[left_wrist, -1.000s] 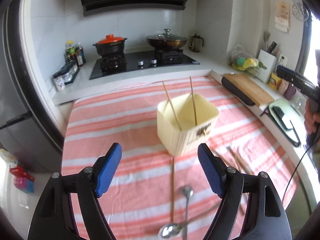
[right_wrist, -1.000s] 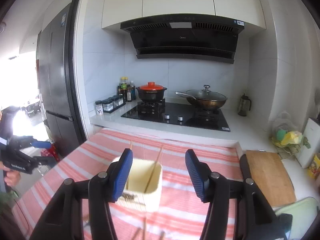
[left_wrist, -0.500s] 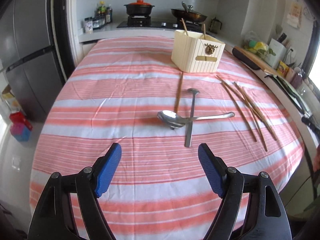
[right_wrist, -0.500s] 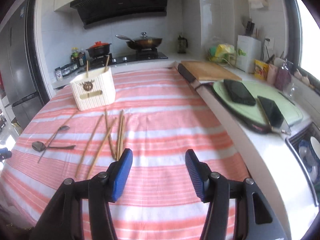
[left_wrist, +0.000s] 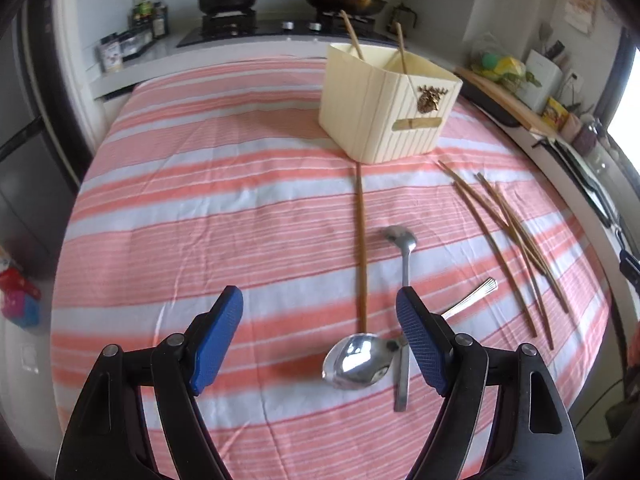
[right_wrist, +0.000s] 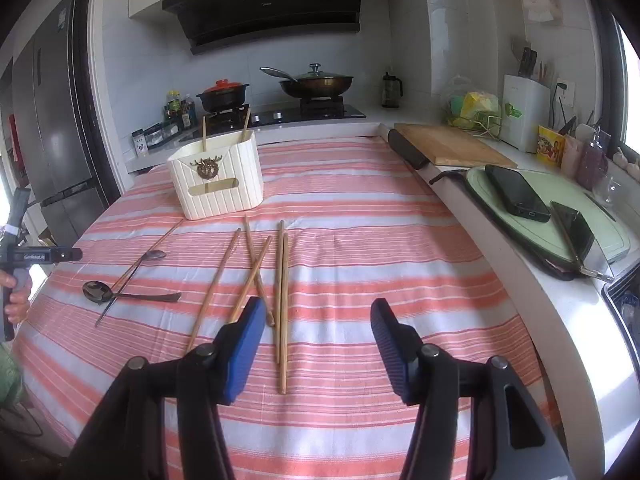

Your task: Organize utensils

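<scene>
The left gripper [left_wrist: 320, 336] hangs over the near part of a table covered by a pink-and-white striped cloth [left_wrist: 208, 216], its blue-padded jaws spread wide with nothing held between them; the bowl of a large metal spoon [left_wrist: 356, 360] lies on the cloth just ahead of the gap, close to the right-hand pad. A smaller spoon [left_wrist: 404, 264] lies across the large one's handle, its bowl pointing away toward the far side, and a single chopstick [left_wrist: 361, 248] runs from beside the large spoon's bowl up to the foot of a cream ribbed utensil holder [left_wrist: 384, 116]. The holder stands upright on the far half of the cloth with two chopsticks [left_wrist: 352, 34] leaning inside it. To the right of the spoons a loose group of chopsticks [left_wrist: 508, 240] lies scattered on the cloth, some crossing each other. The right gripper [right_wrist: 318, 332] is likewise parted and empty, held above the near ends of these same scattered chopsticks [right_wrist: 280, 292], with a pair of them lying in the gap between its pads. In the right wrist view the holder [right_wrist: 218, 178] sits beyond the chopsticks, and a hand [right_wrist: 16, 296] grasping the other gripper's handle shows at the left edge
</scene>
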Motion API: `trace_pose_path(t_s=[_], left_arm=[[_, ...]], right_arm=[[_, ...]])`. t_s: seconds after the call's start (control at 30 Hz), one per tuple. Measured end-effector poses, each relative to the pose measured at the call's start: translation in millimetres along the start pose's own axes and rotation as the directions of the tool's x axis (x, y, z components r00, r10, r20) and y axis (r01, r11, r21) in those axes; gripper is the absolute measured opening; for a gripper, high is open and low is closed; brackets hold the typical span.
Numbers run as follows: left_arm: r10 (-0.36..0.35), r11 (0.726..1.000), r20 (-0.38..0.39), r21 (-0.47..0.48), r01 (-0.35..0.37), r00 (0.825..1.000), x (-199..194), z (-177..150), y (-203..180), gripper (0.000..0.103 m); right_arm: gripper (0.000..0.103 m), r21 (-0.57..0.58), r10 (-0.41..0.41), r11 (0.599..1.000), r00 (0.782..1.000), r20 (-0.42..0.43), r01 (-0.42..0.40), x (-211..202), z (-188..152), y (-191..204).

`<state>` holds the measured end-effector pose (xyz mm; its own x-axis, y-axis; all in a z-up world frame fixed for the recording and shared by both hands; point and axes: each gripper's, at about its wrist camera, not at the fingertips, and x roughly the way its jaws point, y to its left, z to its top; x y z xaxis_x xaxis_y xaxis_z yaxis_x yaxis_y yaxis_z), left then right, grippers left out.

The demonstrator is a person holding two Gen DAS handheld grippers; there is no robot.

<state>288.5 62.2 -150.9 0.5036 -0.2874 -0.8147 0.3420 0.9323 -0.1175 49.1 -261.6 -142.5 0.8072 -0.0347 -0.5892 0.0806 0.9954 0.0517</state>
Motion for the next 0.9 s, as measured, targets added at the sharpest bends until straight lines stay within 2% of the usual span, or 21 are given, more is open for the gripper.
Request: trace_pose_path(t_s=[0.07, 0.2, 0.3, 0.47, 0.53, 0.57, 0.6, 0.63, 0.7, 0.77, 0.9], left_arm=[[-0.013, 0.998, -0.061, 0.061, 0.016, 0.998, 20.8, 22.9, -9.5, 0.080], [0.010, 0.990, -0.138, 0.144, 0.010, 0.990, 62.7, 61.7, -28.7, 0.080], [0.063, 0.986, -0.165, 0.164, -0.035, 0.984, 92.6, 81.5, -37.5, 0.079], [0.129, 0.982, -0.215, 0.164, -0.095, 0.968, 132.2, 92.2, -42.3, 0.068], [0.149, 0.979, -0.232, 0.173, -0.110, 0.961, 142.7, 90.4, -42.1, 0.056], [0.138, 0.980, -0.217, 0.174, -0.101, 0.966, 141.8, 90.1, -42.1, 0.053], [0.131, 0.979, -0.209, 0.182, -0.094, 0.969, 140.6, 89.7, -42.1, 0.035], [0.134, 0.976, -0.206, 0.196, -0.094, 0.969, 139.4, 89.1, -41.9, 0.011], [0.167, 0.965, -0.199, 0.236, -0.118, 0.966, 137.1, 85.9, -39.6, 0.005], [0.189, 0.953, -0.189, 0.271, -0.134, 0.964, 132.3, 80.4, -33.7, 0.004], [0.188, 0.955, -0.190, 0.264, -0.134, 0.963, 118.7, 67.1, -5.0, 0.004]], right_arm=[[0.057, 0.008, 0.000, 1.000, 1.000, -0.004, 0.000, 0.7, -0.6, -0.3], [0.057, 0.035, 0.000, 0.999, 0.999, -0.035, 0.001, 6.0, -3.3, -4.8], [0.057, 0.033, -0.024, 0.999, 0.998, -0.054, 0.026, 9.0, -3.7, -7.4], [0.057, 0.035, -0.023, 0.999, 0.998, -0.061, 0.025, 6.0, -4.4, -10.4], [0.057, 0.028, -0.020, 0.999, 0.997, -0.070, 0.022, 7.1, -6.3, -10.0], [0.057, 0.025, -0.017, 1.000, 0.997, -0.077, 0.019, 8.3, -7.2, -9.6], [0.057, 0.021, -0.015, 1.000, 0.997, -0.082, 0.016, 9.8, -7.8, -9.4], [0.057, 0.019, -0.012, 1.000, 0.996, -0.086, 0.014, 11.4, -8.3, -9.2], [0.057, 0.013, -0.008, 1.000, 0.995, -0.098, 0.009, 16.1, -8.1, -8.0], [0.057, 0.008, 0.001, 1.000, 0.994, -0.111, 0.000, 22.4, -6.7, -7.0], [0.054, -0.019, 0.027, 0.999, 0.988, -0.155, -0.031, 46.4, -0.9, -3.4]])
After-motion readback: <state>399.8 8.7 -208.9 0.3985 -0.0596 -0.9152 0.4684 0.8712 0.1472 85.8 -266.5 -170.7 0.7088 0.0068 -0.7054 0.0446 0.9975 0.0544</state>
